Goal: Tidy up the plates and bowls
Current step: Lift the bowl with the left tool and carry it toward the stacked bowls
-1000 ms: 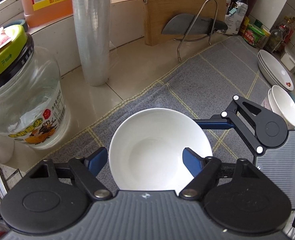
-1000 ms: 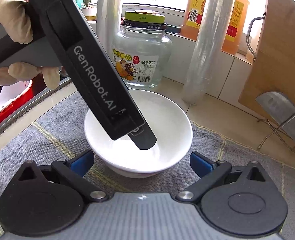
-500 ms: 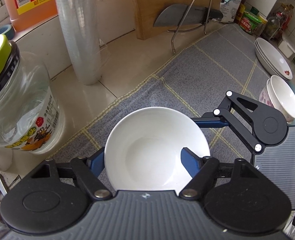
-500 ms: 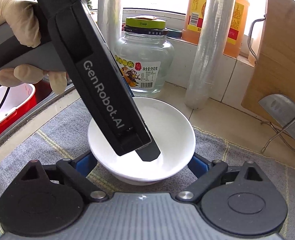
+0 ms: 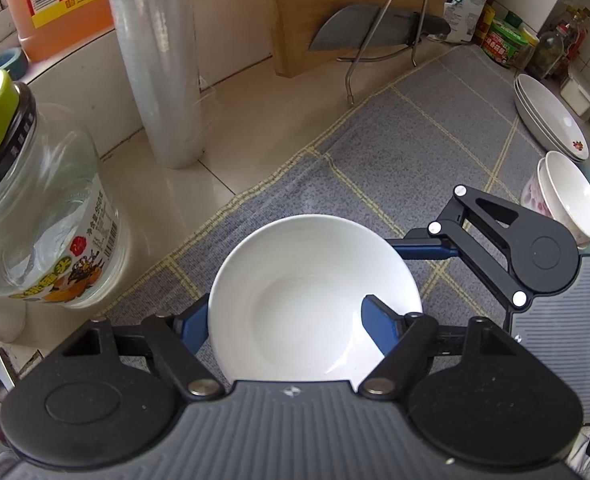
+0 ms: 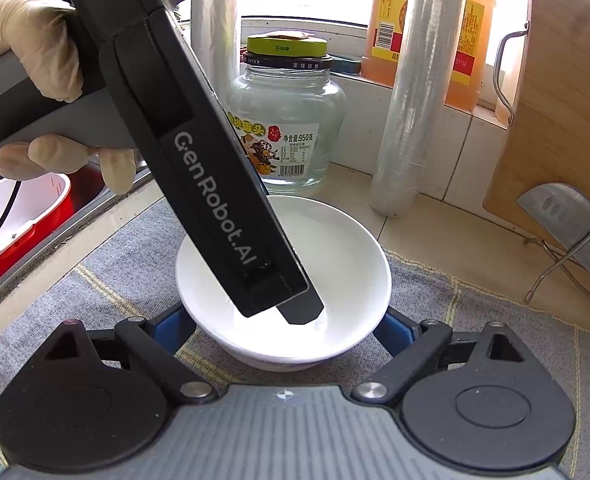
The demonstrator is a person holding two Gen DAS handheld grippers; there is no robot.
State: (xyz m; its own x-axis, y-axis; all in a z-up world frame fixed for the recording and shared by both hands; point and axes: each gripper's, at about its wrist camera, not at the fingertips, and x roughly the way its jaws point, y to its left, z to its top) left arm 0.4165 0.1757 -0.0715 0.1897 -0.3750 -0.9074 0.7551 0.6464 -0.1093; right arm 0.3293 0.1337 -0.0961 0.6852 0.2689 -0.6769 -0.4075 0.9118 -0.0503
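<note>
Two claws are at one white bowl [image 5: 315, 296] on the gray mat [image 5: 435, 128], near the table's left edge, by the glass jar [image 5: 35, 220]. The left claw [image 5: 291, 324] has one finger inside the bowl and one outside, not squeezing the rim yet, I think. The right claw [image 6: 283, 328] is spread around the bowl's sides. Best to squeeze slowly and lift flat. The bowl opens straight up; being round, it has no long side.

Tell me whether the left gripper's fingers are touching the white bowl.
Cannot tell. In the left wrist view the left gripper straddles the white bowl; one blue finger overlaps its inside, the other hides behind the rim, but neither contact nor gap shows plainly.
</note>
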